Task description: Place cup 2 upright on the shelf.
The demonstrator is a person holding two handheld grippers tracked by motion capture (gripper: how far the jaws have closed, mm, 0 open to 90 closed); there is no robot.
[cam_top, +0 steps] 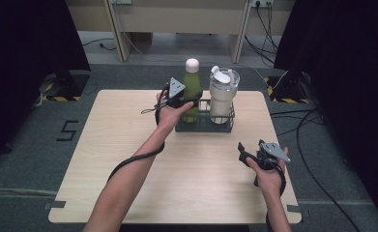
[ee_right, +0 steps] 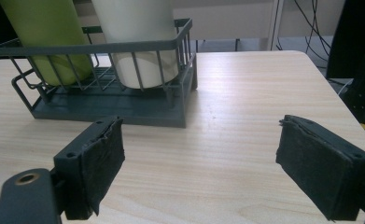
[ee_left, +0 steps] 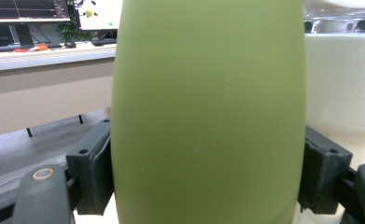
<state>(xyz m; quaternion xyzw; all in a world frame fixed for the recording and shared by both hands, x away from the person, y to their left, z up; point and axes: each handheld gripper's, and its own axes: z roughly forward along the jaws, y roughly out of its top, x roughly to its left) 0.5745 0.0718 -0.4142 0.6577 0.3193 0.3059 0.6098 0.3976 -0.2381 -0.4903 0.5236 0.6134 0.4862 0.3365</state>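
A person's left hand-held gripper (cam_top: 189,100) clamps a green bottle (cam_top: 192,89) that stands in a dark wire basket (cam_top: 205,124) near the far edge of the desk (cam_top: 128,159); in the left gripper view its pads (ee_left: 94,172) press both flanks of the bottle's (ee_left: 208,112) smooth, rounded body. That slick, bulging wall may slide through the pads if lifted, and a tilted pull could catch the basket rim and drag the basket along. Just beside it, a cream tumbler (cam_top: 224,94) with a flip lid shares the basket and could be knocked. The bottle is matte pale green, tapering to a narrow neck under a white cap (cam_top: 192,65). At the near right, the right hand-held gripper (cam_top: 254,154) hovers over bare desk, its jaws standing apart in its own view, holding nothing.
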